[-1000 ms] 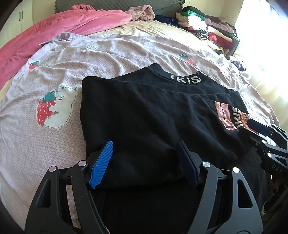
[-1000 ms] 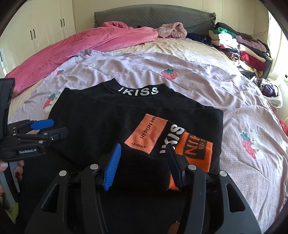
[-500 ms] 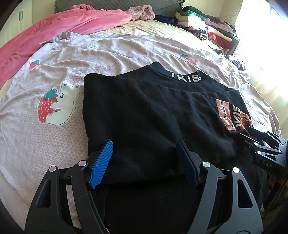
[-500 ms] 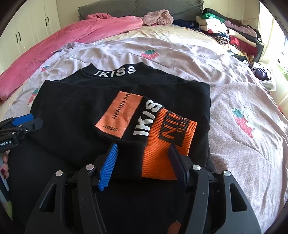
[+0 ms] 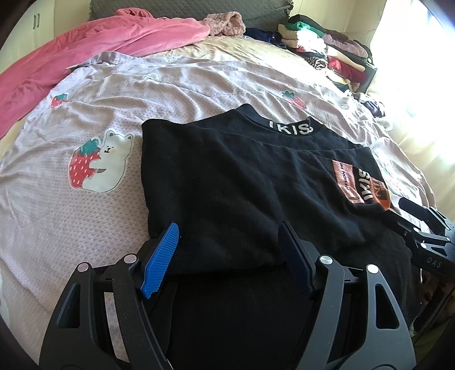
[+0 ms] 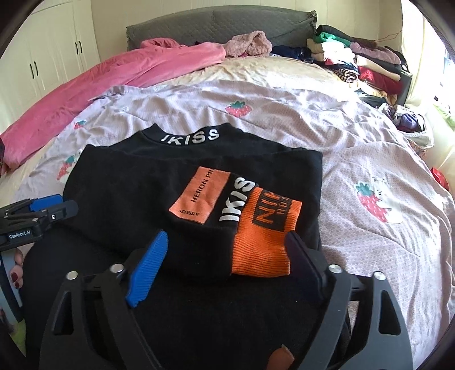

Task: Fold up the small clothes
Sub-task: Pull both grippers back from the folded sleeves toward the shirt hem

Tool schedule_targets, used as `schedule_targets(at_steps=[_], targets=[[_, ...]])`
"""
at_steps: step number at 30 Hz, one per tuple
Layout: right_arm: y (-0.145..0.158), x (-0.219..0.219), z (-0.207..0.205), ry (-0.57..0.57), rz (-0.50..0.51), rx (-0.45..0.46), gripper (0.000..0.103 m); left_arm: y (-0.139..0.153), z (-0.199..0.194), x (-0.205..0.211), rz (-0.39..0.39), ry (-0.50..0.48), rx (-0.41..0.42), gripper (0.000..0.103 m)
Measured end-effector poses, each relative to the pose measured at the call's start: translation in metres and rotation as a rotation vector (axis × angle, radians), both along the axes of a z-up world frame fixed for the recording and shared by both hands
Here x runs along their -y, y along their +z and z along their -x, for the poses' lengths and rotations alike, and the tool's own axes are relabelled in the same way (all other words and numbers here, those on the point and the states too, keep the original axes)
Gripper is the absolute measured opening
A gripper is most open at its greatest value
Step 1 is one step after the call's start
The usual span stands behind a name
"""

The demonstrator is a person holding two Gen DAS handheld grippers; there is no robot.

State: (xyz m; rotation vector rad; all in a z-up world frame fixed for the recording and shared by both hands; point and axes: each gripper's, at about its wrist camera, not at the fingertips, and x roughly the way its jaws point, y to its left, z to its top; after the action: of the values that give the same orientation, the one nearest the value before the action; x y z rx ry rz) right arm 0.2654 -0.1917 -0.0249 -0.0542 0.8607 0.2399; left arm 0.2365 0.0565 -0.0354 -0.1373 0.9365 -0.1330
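Bed [image 6: 355,136] under strawberry quilt | black sweater [image 5: 241,182] lies partly folded just ahead of both tools | left tool [image 5: 227,256] wide open, holding nothing, straddling the near folded edge | right tool [image 6: 224,253] wide open, empty, around the orange cuff [image 6: 264,242] | you should pinch both near corners evenly, lift together, and fold toward the collar.

Home bedroom. I'm working over a bed [image 6: 327,119] spread with a lilac strawberry-and-bear quilt [image 5: 93,162]. Grey padded headboard [image 6: 184,25] at the far end, pink blanket [image 6: 113,76] bunched along my left. Folded clothes stack [image 6: 361,65] at far right. Cream wardrobe doors [image 6: 48,54] on the left wall; bright window light from the right.
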Motion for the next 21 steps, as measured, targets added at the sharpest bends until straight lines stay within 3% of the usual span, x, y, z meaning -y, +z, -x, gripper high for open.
schedule_targets(at_steps=[8,13,21], targets=[[0.017,0.005,0.012,-0.015,-0.029,0.049,0.095,0.014,0.013,-0.005,0.002,0.013,0.031,0.075],[0.026,0.006,0.022,-0.007,-0.048,0.071,0.098,0.021,0.021,-0.009,-0.006,0.023,0.043,0.092],[0.039,0.003,0.037,0.009,-0.039,0.107,0.099,0.038,0.038,-0.014,0.0,0.031,0.084,0.093]])
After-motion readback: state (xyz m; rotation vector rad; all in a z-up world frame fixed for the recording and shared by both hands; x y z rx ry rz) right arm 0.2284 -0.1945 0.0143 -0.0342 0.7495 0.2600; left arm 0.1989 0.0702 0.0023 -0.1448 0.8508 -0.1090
